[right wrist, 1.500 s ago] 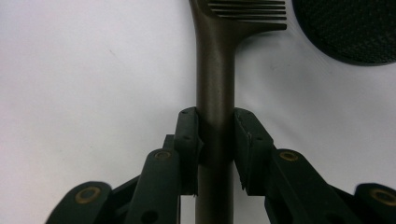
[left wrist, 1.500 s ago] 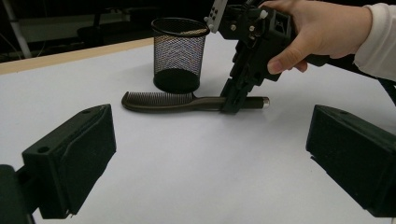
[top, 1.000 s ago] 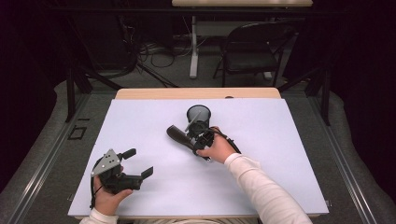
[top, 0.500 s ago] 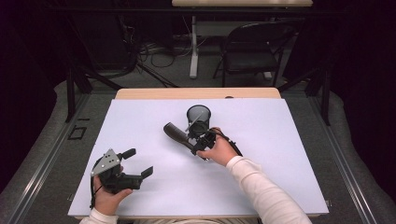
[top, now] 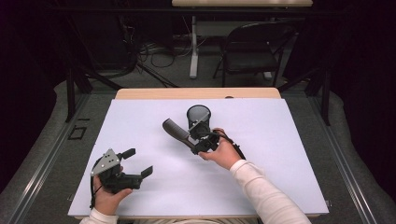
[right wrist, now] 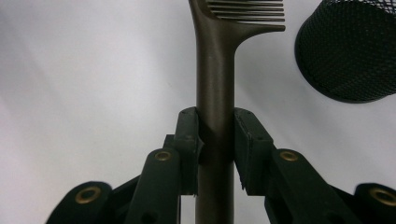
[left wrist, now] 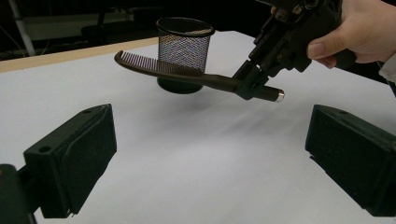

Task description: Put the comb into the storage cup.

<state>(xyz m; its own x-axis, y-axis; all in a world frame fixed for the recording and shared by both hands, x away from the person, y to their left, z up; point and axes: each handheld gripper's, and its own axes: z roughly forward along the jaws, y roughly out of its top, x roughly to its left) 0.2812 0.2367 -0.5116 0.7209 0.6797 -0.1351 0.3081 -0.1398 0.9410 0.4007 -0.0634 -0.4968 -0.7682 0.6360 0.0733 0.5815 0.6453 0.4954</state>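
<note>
Left gripper: near the tabletop's front left corner, held in the left hand; jaws spread wide, nothing between them; grey plate on top.
Tabletop: white sheet across it, a wooden strip bare along the far edge.
Comb: dark, off the tabletop, roughly level; pinched by its handle, teeth end pointing left and away in the high view; toothed part just in front of the cup in the left gripper view.
Cup: black mesh, upright, near the tabletop's middle, just beyond the right gripper; open top, nothing seen inside.
Right gripper: clamped on the comb handle, a pad pressed against either side; held in the right hand with a white sleeve behind.
</note>
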